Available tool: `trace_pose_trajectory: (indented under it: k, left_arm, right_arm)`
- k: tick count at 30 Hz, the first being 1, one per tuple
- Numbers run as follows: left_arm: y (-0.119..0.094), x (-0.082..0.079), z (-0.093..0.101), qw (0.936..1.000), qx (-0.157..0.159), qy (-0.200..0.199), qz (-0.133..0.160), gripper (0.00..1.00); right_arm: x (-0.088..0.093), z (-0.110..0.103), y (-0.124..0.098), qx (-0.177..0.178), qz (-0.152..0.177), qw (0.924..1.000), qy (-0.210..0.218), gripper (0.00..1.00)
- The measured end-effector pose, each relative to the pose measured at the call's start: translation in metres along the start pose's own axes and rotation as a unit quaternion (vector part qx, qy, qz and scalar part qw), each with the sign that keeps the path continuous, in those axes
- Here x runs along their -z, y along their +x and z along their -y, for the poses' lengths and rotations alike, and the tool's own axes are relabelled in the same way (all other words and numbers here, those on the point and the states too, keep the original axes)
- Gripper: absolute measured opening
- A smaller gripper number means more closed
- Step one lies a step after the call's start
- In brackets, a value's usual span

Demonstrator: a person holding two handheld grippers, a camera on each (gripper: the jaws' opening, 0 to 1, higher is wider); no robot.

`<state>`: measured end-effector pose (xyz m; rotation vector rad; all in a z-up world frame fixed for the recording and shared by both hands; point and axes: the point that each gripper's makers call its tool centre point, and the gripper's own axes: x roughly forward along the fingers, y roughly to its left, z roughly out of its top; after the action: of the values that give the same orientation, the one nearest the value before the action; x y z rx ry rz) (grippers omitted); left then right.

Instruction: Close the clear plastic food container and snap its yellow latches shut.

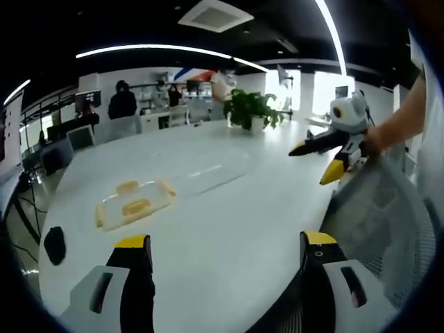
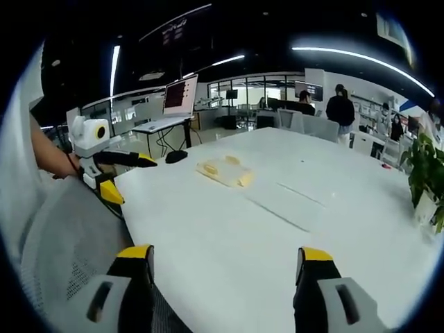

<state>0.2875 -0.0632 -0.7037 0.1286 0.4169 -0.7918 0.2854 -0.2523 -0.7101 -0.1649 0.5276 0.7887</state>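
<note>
We see the clear plastic food container with yellow latches (image 1: pixel 134 202) lying on the white table (image 1: pixel 229 229), left of centre, well apart from both tools; contents indiscernible; left gripper (image 1: pixel 229 251) released; right gripper (image 2: pixel 225 263) likewise spread.

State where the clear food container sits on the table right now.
In the left gripper view, the clear food container lies on the white table, left of centre, beyond the left gripper, with a dark object nearer the left edge.
</note>
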Motion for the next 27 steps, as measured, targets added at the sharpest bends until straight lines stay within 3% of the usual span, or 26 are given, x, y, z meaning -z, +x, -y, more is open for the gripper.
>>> trace_pose_trajectory:
  k: [11,19,27]
  left_arm:
    - [-0.001,0.001,-0.004,1.0,-0.005,-0.005,0.002,0.85]
    - [-0.004,-0.008,-0.006,0.9998,-0.003,-0.011,0.018,0.84]
    - [-0.007,-0.007,-0.023,0.9998,-0.014,-0.004,0.012,0.84]
  right_arm:
    - [0.004,-0.002,0.001,-0.003,-0.012,0.9999,-0.002,0.81]
    - [0.0,-0.004,0.002,-0.005,-0.008,0.9999,-0.007,0.81]
    - [-0.005,-0.002,0.002,-0.005,-0.004,1.0,-0.005,0.8]
